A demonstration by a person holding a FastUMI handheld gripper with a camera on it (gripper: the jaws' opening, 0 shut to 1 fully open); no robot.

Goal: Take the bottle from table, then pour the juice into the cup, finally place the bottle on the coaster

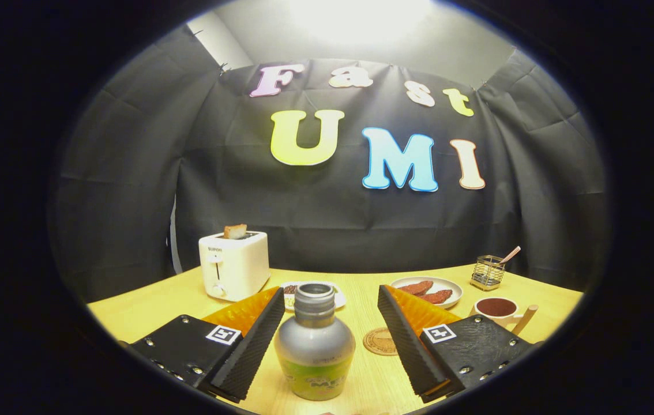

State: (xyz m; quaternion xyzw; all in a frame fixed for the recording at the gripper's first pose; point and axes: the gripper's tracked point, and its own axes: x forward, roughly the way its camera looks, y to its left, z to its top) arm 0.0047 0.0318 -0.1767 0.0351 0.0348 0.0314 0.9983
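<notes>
Uncapped bottle [315, 351] between spread gripper [333, 340] fingers, label illegible.

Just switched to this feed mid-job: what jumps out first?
The bottle stands upright on the table between the open gripper fingers, neither touching it. Just beyond the right finger lie the round coaster and the cup; a white toaster with toast stands beyond the left finger.

The bottle [315, 349] looks like smooth, slightly glossy metal. The tabletop [148, 311] is pale wood with a matt finish. The toaster [233, 265] is glossy plastic. The coaster [380, 341] seems like cork. The tool's fingers [255, 346] have ribbed, rough faces.
</notes>
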